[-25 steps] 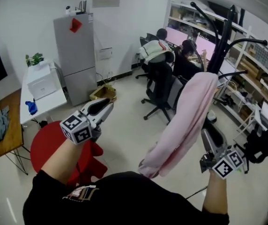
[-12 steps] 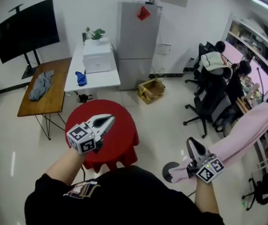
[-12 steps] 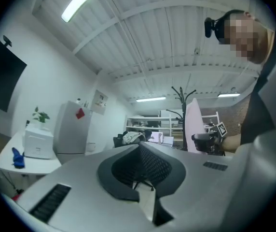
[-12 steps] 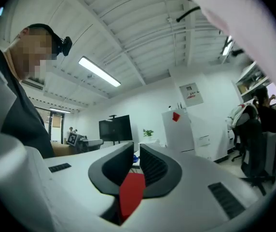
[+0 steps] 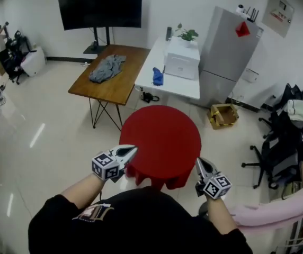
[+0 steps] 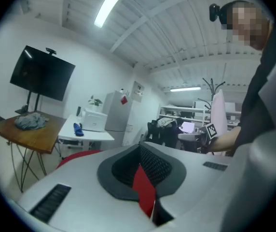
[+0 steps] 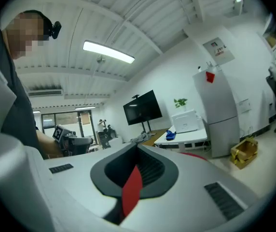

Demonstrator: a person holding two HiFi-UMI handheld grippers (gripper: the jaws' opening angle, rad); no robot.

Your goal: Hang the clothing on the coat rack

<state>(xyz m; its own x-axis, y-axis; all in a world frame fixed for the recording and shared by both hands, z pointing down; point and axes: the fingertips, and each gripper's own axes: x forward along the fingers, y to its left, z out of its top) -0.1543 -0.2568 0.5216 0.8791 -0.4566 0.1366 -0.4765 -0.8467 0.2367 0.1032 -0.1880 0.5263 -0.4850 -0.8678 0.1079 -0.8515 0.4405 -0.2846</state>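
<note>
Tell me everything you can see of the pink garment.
The pink garment is pale, soft-looking cloth, plain as far as shows. The head view shows it as a long draped band at lower right, behind the person's right arm; the left gripper view shows it hanging upright on the dark coat rack. The left hand-held gripper and right hand-held gripper, both shut and empty, are clear of it.

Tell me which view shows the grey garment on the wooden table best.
The head view: it looks down on the whole grey garment, lying on the wooden table. The left gripper view shows it small and side-on at left; the right gripper view gives only a distant grey speck.
</note>
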